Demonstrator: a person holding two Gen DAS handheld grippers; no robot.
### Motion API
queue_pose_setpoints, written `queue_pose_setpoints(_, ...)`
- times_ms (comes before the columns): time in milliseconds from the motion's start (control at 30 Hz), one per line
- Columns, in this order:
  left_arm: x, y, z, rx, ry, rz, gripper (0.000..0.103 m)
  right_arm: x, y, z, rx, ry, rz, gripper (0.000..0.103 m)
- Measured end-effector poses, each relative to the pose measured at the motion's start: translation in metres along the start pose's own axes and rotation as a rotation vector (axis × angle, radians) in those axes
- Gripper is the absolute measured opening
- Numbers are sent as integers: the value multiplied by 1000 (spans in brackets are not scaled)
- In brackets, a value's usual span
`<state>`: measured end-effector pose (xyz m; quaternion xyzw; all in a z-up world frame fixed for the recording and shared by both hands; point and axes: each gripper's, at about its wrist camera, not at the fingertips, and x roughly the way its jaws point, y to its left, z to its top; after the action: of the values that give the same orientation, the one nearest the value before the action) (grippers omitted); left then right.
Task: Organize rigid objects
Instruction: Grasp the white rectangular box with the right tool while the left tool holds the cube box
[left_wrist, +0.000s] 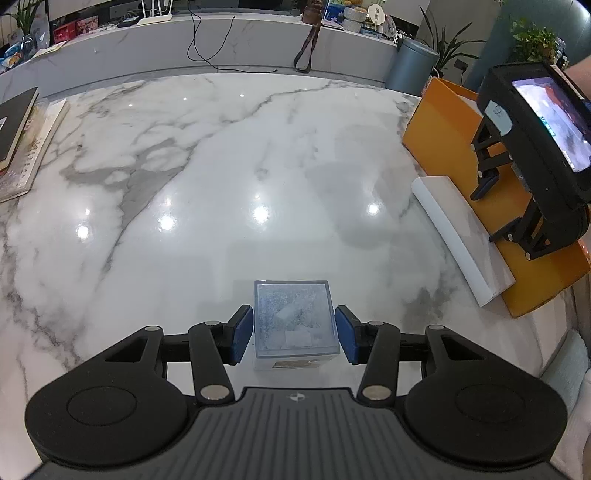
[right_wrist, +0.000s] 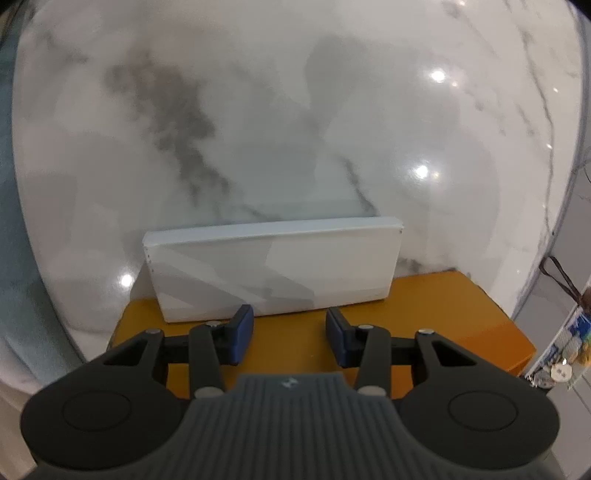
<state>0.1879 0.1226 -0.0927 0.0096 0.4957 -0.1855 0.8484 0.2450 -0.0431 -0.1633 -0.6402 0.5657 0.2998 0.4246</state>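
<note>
Leftmost, in the left wrist view, a stack of books lies at the edge of the marble table, the top one dark-covered. Toward the middle, near the camera, the left gripper holds a small clear box between its blue pads. Both pads sit against the box's side walls, so the jaws look clamped on it. The box's underside is hidden, so whether it rests on the marble or hangs just above it cannot be told. Something pale lies inside, too hazy to name.

Farther right, a flat orange box lies along the table's right edge, and a white slab rests on its near part, the slab's left edge overhanging onto the marble side. Above the orange box hangs the right gripper, seen from the side, its jaws apart and nothing between them. Its rear screen glows at the frame's far right.

From the right wrist view, the same white slab lies crosswise just ahead of the right gripper, on the far end of the orange box. The blue pads stand apart over bare orange surface, clear of the slab, gripping nothing. This view is slightly soft, though the gap between the pads is plain.
</note>
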Motion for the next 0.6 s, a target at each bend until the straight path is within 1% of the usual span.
queue_pose_setpoints(133,1,0,2,5,3,-3,55,1,5,9,-76,37,4,43)
queue_pose_setpoints(167,1,0,2,3,4,-4,55,0,7,12,-77,41,8,44)
queue_pose_setpoints(233,2,1,3,-4,4,-6,55,2,-1,14,-25,50,39,43)
queue_pose_setpoints(300,2,2,3,-9,3,-7,55,0,-12,5,38,7,87,43)
queue_pose_setpoints(400,3,1,3,-9,3,-8,55,-4,-19,-15,93,-100,116,44)
queue_pose_setpoints(433,3,1,4,-9,4,-10,55,-6,-24,-20,146,-132,140,43)
queue_pose_setpoints(500,3,0,4,-11,8,-13,55,-6,-32,-29,242,-185,228,36)
queue_pose_setpoints(533,3,0,4,-12,10,-14,55,-6,-33,-33,264,-204,249,36)
queue_pose_setpoints(600,4,-1,5,-17,13,-17,55,-8,-30,-35,263,-215,236,36)
